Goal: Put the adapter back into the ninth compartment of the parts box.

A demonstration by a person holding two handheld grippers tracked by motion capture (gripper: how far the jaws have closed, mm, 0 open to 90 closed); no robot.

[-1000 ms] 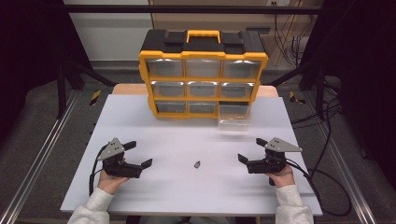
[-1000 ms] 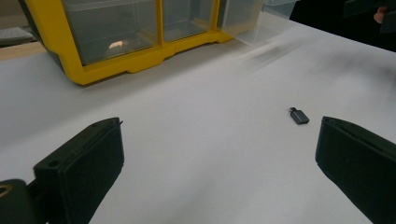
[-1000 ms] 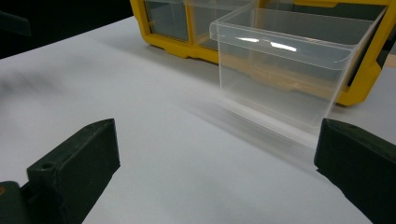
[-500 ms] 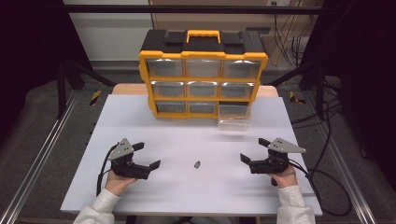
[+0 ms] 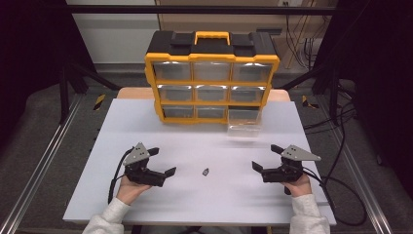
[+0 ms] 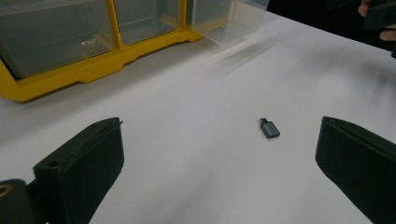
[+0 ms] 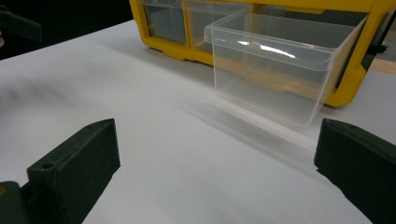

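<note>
Black jaws of left gripper (image 5: 163, 162) spread wide, empty, aimed at small grey USB adapter (image 6: 269, 129) on white table (image 5: 195, 204); right gripper (image 5: 264, 158) likewise wide, empty.

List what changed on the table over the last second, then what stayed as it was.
The left hand-held gripper slid right across the white table toward the small dark grey adapter, jaws open around nothing. The right hand-held gripper edged slightly left, also open. The adapter, the yellow and black drawer organiser and its pulled-out clear plastic drawer stayed put.
</note>
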